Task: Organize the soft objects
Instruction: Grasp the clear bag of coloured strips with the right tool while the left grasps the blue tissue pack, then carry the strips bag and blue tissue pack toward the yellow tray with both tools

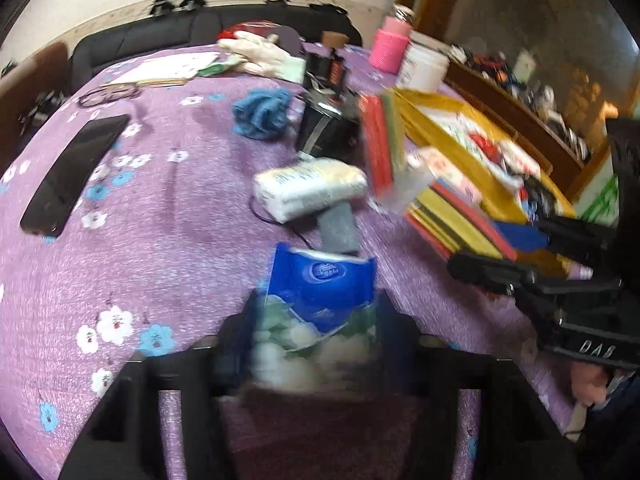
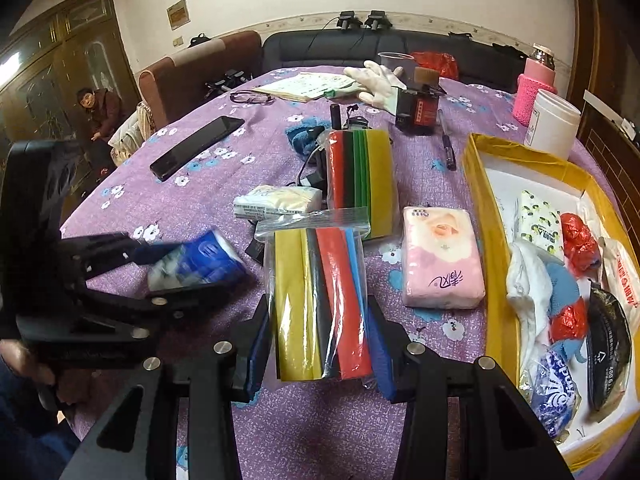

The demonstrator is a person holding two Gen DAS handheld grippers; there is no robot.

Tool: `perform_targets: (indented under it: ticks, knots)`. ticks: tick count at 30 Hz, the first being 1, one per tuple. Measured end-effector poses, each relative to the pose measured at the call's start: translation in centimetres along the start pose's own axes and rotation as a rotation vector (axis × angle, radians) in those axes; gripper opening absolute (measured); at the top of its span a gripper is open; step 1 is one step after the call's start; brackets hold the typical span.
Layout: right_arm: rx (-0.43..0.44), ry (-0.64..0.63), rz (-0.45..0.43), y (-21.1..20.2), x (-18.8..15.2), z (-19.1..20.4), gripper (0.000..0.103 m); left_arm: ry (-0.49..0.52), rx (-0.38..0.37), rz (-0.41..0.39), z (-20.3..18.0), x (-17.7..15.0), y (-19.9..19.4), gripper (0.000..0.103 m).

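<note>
My left gripper [image 1: 316, 320] is shut on a blue tissue pack [image 1: 324, 288], which stands tilted and blurred between its fingers. From the right wrist view the same gripper [image 2: 192, 268] holds that pack [image 2: 208, 260] just over the purple cloth. My right gripper [image 2: 318, 320] is shut on a clear zip bag of coloured sponges [image 2: 320, 280]; in the left wrist view it [image 1: 492, 252] sits at the right. A yellow box [image 2: 480, 184] at the right holds several soft items. A pink tissue pack [image 2: 440, 256] and a white tissue pack [image 2: 276, 202] lie on the cloth.
A second bag of sponges [image 2: 360, 172] leans on a black device. A phone [image 2: 196, 148], glasses, papers, a white glove [image 2: 376, 76], a blue knitted piece [image 1: 262, 114], a white jar [image 2: 556, 124] and a pink bottle crowd the table. A person [image 2: 100, 112] sits far left.
</note>
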State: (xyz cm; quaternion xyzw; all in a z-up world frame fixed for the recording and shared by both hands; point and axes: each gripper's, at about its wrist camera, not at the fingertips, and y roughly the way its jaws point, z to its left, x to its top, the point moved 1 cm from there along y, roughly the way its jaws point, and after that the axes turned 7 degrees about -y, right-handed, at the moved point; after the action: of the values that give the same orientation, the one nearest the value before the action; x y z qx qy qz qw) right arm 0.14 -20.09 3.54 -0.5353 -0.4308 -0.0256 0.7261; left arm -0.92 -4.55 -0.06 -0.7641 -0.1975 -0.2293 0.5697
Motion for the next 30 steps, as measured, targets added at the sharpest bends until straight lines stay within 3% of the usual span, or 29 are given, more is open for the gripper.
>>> perform_targets:
  ticks: [4,10,16,30]
  knots:
    - [0.005,0.008,-0.011,0.1,0.1,0.1,0.047,-0.047,0.031,-0.040,0.7,0.2,-0.5,0.050]
    - [-0.007,0.045,-0.055,-0.3,0.7,0.3,0.047,-0.178,0.116,-0.228,3.0,0.9,-3.3,0.050]
    - [-0.016,0.038,-0.056,0.0,1.3,1.5,0.047,-0.308,0.174,-0.339,6.0,1.1,-5.0,0.051]
    - [-0.031,0.000,-0.066,0.4,3.0,2.9,0.047,-0.275,0.215,-0.370,5.3,1.2,-5.5,0.051]
